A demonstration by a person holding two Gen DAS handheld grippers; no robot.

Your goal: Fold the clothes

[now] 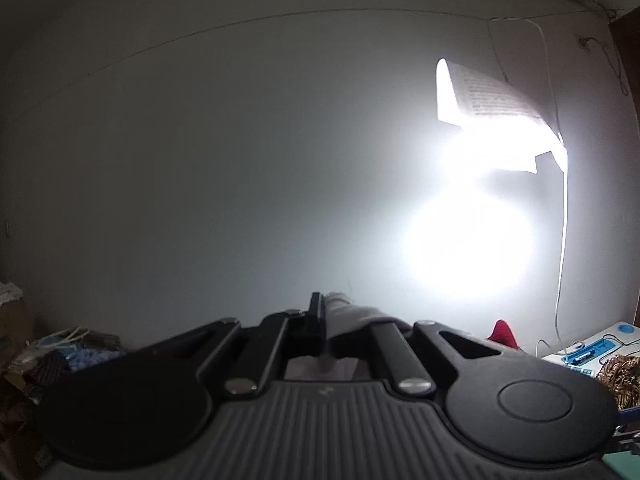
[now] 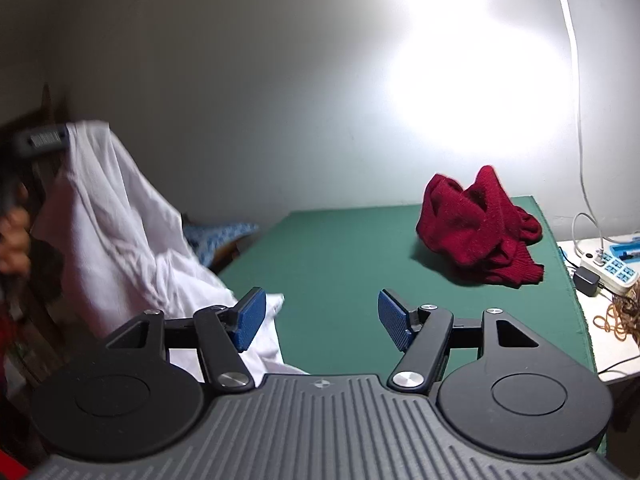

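My left gripper (image 1: 320,320) points level at the white wall, shut on a fold of a white garment (image 1: 348,316) that hangs from its tips. The right wrist view shows that gripper (image 2: 64,136) at the upper left, lifting the white garment (image 2: 120,220), whose lower part trails onto the green mat (image 2: 340,248). My right gripper (image 2: 320,316) hovers low over the mat with its blue pads (image 2: 250,318) wide apart; nothing lies between them, and the garment's edge passes under the left pad. A crumpled red sweater (image 2: 480,228) sits at the mat's far right; its tip (image 1: 502,334) shows in the left wrist view.
A person's hand (image 2: 14,240) holds the left tool. A white power strip (image 2: 612,266), a black adapter (image 2: 586,282) and tangled brown cord (image 2: 620,316) lie on the white side table right of the mat. Blue patterned cloth (image 2: 220,236) lies beyond the mat's left edge. Strong lamp glare covers the wall.
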